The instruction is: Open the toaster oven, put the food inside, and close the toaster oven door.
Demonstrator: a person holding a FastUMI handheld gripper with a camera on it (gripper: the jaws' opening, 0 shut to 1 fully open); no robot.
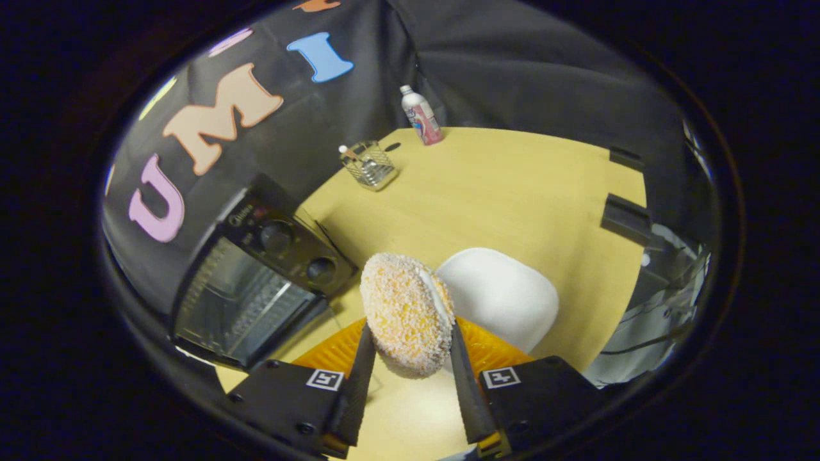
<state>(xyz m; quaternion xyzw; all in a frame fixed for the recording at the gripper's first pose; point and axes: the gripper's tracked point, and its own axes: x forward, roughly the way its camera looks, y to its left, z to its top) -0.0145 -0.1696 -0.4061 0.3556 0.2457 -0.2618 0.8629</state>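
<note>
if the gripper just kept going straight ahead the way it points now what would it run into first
Probably the white plate just beyond the fingers. The gripper is shut on the sugared donut, which would touch first; depth is unclear.

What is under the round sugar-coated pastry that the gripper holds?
The gripper is shut on the round sugar-coated pastry. Under it an orange ribbed plate shows on both sides; the pastry covers the plate's middle.
</note>
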